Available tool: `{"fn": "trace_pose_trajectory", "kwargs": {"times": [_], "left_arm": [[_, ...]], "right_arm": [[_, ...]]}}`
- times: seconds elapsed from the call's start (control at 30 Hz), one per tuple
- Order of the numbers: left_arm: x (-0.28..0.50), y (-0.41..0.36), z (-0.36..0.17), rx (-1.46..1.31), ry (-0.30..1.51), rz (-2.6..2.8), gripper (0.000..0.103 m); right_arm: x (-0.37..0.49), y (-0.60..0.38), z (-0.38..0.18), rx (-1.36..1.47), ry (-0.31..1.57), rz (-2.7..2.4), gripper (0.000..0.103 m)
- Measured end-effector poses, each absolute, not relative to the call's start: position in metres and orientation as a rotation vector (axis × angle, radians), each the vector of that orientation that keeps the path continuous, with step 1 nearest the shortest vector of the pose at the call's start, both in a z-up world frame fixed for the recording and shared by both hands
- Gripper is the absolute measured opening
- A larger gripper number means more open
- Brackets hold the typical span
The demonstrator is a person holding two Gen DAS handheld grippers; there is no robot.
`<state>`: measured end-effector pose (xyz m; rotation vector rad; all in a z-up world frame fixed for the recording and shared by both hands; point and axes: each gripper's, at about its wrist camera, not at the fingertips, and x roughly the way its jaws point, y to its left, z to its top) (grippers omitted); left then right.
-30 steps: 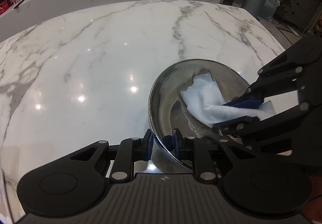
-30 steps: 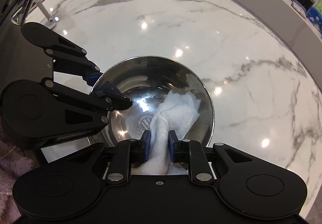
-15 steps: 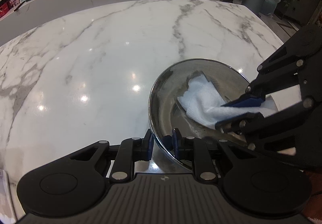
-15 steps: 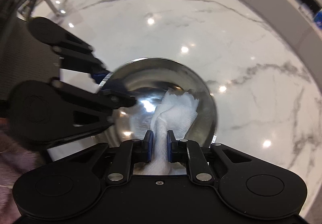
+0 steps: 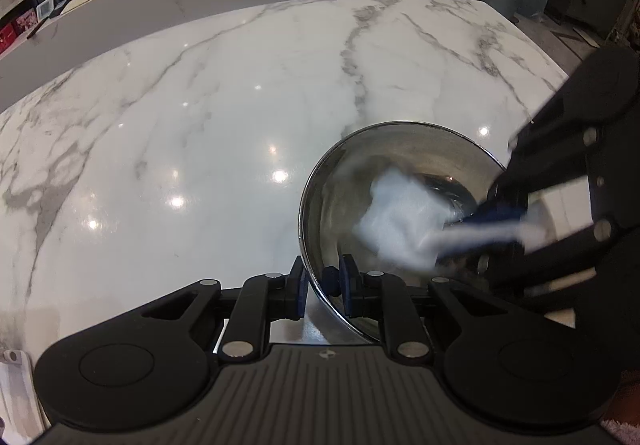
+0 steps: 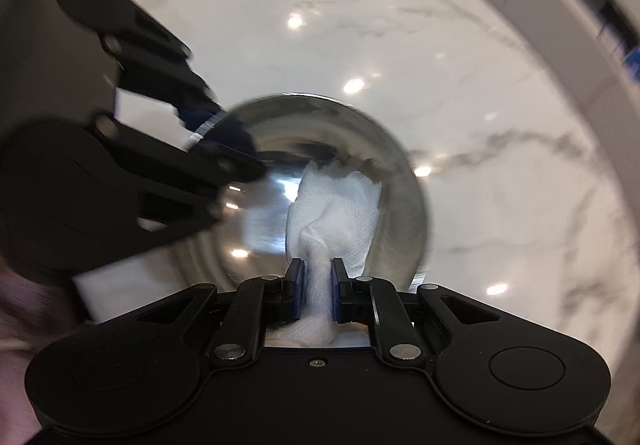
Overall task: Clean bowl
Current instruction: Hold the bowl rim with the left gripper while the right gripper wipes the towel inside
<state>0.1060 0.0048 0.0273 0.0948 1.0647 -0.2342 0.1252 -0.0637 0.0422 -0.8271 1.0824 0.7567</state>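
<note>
My left gripper (image 5: 322, 283) pinches the bowl (image 5: 340, 173) rim; my right gripper (image 6: 316, 285), angled steeply down, squeezes the paper towel (image 6: 336, 209) inside.

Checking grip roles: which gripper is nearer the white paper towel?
Right. The right gripper clamps the paper towel; the left gripper pinches the bowl rim, apart from it.

Paper towel (image 5: 400, 221) shifted within steel bowl (image 5: 340, 181): free end swept from flat spread near bowl's far wall toward centre, now bunched and motion-blurred in left wrist view. Right gripper (image 6: 316, 287) rolled; squeezed tighter on twisted towel neck, towel pinched narrower between blue pads. In right wrist view, bowl seen displaced toward upper middle of frame, left gripper (image 6: 224, 137) blurred and pushed higher. Marble countertop (image 6: 480, 125) smeared by motion.
</note>
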Motion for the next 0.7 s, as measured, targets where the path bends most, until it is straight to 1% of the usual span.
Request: {"fn": "trace_pose_trajectory", "kwargs": {"times": [0.17,0.37,0.4,0.47,0.53,0.63,0.7], "left_arm": [[0.106,0.005,0.028,0.093,1.068,-0.231,0.015],[0.107,0.004,0.028,0.065,1.072,-0.202,0.017],[0.107,0.005,0.028,0.050,1.079,-0.194,0.018],[0.108,0.008,0.027,0.007,1.102,-0.170,0.028],[0.108,0.011,0.025,-0.030,1.124,-0.158,0.030],[0.105,0.011,0.025,-0.044,1.141,-0.152,0.030],[0.103,0.008,0.026,-0.030,1.144,-0.159,0.025]], "right_arm": [[0.120,-0.061,0.040,-0.874,1.043,0.736,0.011],[0.129,-0.066,0.042,-0.744,1.091,0.729,0.011],[0.130,-0.068,0.042,-0.723,1.100,0.728,0.011],[0.132,-0.070,0.043,-0.689,1.115,0.726,0.011],[0.133,-0.072,0.044,-0.662,1.125,0.724,0.011],[0.134,-0.075,0.044,-0.641,1.126,0.722,0.011],[0.134,-0.075,0.045,-0.631,1.128,0.723,0.011]]}}
